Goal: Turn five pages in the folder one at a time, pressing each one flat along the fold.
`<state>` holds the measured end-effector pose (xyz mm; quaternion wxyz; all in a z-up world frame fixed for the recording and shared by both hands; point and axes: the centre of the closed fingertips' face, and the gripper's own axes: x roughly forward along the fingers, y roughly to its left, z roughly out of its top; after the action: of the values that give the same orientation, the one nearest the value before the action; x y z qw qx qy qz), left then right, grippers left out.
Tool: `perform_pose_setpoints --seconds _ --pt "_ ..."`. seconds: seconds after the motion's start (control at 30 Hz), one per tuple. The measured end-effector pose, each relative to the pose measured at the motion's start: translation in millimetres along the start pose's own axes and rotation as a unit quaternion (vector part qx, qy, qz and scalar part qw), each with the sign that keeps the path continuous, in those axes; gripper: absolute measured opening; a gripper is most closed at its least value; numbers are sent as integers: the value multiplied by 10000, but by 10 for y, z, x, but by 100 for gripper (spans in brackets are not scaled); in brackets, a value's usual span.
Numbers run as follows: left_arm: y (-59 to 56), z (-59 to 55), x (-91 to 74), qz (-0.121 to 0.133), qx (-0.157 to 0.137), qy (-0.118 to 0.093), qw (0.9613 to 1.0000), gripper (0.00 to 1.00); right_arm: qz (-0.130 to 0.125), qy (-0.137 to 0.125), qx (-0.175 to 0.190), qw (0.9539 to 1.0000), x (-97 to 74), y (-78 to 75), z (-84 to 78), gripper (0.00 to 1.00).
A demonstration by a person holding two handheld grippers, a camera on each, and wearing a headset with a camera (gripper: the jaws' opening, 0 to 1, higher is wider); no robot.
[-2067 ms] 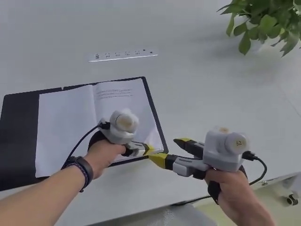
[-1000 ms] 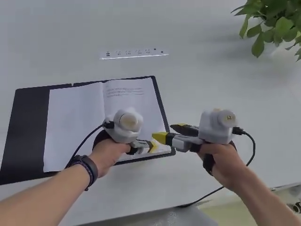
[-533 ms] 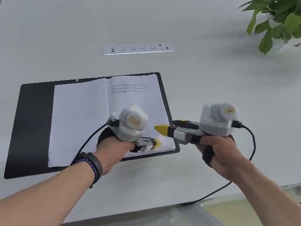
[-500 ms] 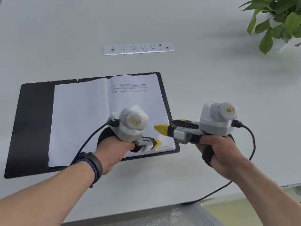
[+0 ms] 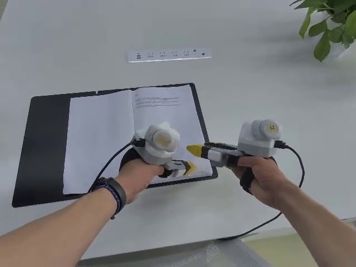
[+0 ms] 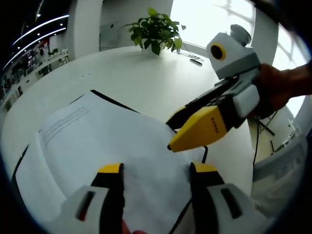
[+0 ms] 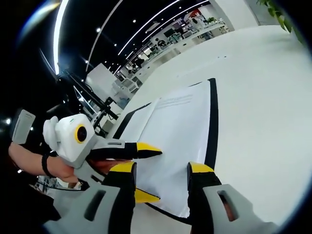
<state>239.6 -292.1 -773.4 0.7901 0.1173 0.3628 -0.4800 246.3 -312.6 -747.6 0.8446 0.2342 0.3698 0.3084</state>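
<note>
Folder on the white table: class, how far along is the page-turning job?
Done: a white sheet lies flat on the left side of the black folder; how many turned is unclear. In hand: left gripper and right gripper, fingers open, sit at the lower corner of the printed white right-hand page. Left: lifting, turning and pressing that page.

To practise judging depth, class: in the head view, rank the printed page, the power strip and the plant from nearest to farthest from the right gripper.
1. The printed page, directly under the right gripper.
2. The power strip, farther back, past the page's top edge.
3. The plant, far off in the upper right corner.
</note>
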Motion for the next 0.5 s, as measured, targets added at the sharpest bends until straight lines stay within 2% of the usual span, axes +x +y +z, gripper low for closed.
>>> perform_pose_setpoints --seconds 0.1,0.23,0.37,0.5 --pt "-27 -7 -38 -37 6 15 10000 59 14 6 34 10000 -21 -3 -38 37" --pt "-62 29 -129 -62 -32 -86 9999 62 38 -39 225 9997 -76 -13 -92 17" --pt "-94 19 -199 -40 -80 -137 9999 64 96 -164 423 9989 -120 13 -126 10" --pt "-70 -20 -298 32 -130 -185 9997 64 72 -183 367 9991 -147 57 -174 1"
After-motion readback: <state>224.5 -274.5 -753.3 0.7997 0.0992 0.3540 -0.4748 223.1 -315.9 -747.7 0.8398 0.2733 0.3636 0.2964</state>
